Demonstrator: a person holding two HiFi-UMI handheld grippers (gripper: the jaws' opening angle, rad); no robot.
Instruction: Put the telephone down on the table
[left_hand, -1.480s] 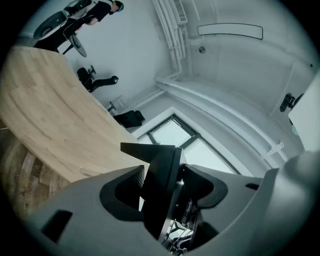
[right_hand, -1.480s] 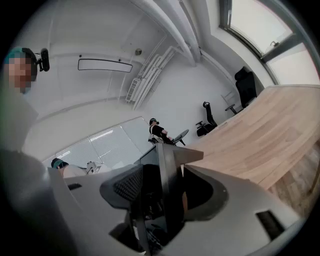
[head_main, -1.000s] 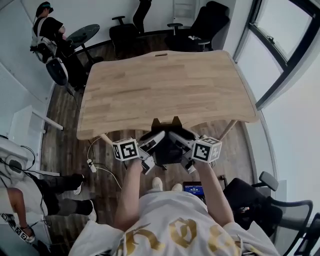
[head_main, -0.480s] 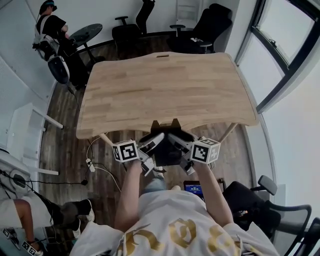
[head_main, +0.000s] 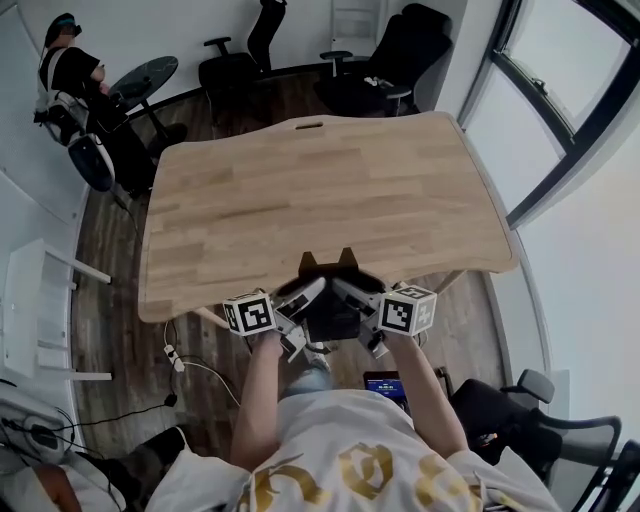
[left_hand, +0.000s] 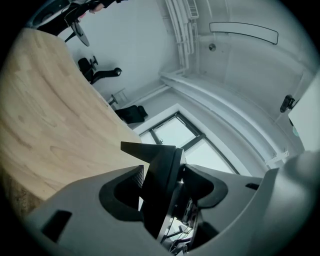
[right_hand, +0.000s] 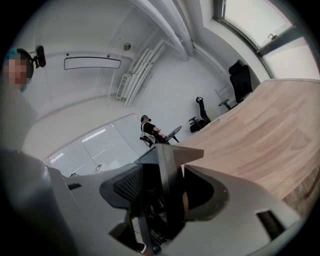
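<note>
My left tool (head_main: 300, 298) and right tool (head_main: 358, 295) cover most of the telephone (head_main: 333, 312), so its shape stays unclear. At four o'clock the edge crops an office chair (head_main: 560, 440).

desk (head_main: 320, 190) — pale wood grain | telephone (head_main: 331, 314) — black | marker cubes (head_main: 250, 313): white, black square patterns | shirt (head_main: 350, 445): white, gold print | floor (head_main: 110, 250): dark brown planks

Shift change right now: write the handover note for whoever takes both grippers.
Left gripper: shut on one side of the telephone.
Right gripper: shut on its other side.
Telephone: black, held between both grippers, in the air at the near edge of the wooden table.
Done: telephone is gripped and at the table.
Left: carry it over the tabletop, set it down, open both grippers.
</note>
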